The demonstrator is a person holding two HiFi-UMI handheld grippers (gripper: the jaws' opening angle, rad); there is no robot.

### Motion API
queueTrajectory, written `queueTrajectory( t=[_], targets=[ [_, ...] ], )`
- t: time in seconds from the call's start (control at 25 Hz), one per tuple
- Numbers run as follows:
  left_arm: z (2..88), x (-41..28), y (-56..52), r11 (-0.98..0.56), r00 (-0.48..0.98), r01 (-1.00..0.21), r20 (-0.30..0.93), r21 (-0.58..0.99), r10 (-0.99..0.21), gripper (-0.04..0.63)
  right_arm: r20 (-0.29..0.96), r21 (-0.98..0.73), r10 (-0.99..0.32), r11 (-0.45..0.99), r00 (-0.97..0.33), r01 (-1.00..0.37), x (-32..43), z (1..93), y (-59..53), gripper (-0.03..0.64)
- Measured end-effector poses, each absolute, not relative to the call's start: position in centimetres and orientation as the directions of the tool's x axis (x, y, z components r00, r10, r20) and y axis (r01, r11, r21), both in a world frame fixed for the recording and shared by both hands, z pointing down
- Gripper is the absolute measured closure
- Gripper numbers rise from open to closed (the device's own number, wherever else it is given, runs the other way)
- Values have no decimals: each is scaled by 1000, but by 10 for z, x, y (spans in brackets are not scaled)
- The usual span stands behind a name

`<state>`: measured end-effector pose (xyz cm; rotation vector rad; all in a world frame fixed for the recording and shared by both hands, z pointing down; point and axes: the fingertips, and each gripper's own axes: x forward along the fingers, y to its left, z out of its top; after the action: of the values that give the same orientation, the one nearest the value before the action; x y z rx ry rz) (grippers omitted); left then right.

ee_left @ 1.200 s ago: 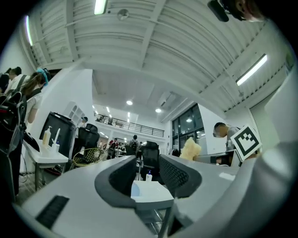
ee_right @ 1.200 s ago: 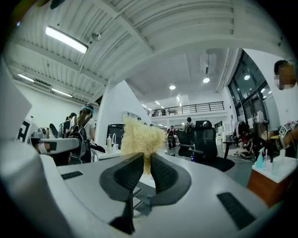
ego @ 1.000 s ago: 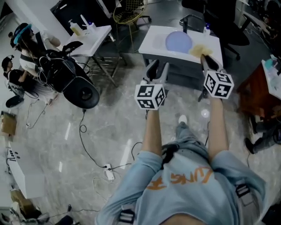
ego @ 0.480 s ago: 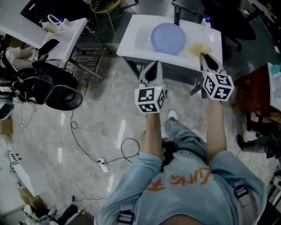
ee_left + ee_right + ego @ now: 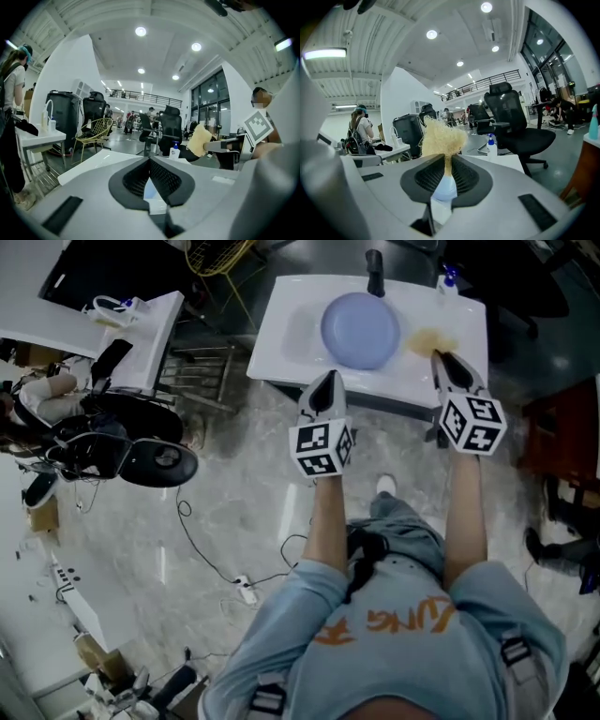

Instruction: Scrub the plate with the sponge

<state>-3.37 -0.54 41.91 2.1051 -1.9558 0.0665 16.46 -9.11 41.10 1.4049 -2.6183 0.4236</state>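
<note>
You're holding your left gripper (image 5: 327,382) with its jaws pressed together and nothing between them, pointing at the near edge of the white sink (image 5: 281,343). Your right gripper (image 5: 441,360) is clamping the yellow sponge (image 5: 429,340) between its pads, with most of the scruffy sponge sticking out past the tips. The blue plate (image 5: 361,329) is lying flat in the sink basin, just beyond the left gripper and to the left of the sponge, and neither gripper is touching it. The sponge is hanging over the right part of the sink top. Whether it's actually touching the surface, I honestly can't tell from this angle. A black faucet (image 5: 375,273) is standing behind the plate, and a small pump bottle (image 5: 448,279) is sitting at the sink's far right corner.
</note>
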Motion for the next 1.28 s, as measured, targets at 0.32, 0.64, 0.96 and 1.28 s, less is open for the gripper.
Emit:
queueTrajectory(
  t=[0.32,0.64,0.96,1.28],
  targets=[
    [427,-29,-31,-70,102,-989,258,130,-961,594,243,-210,-786,529,-568,-822,179,419,-103,569],
    [448,-27,-53,-109,139,-988,307,111,-941,594,279,-241,-791,491,-544,-837,190,444,-127,569],
    [483,-69,-92,-116,155,-986,387,123,-909,594,333,-209,-770,503,-545,-839,166,461,-153,569],
    [525,-90,-140,-197,226,-974,502,111,-835,592,400,-241,-758,454,-514,-858,141,496,-188,569]
  ],
)
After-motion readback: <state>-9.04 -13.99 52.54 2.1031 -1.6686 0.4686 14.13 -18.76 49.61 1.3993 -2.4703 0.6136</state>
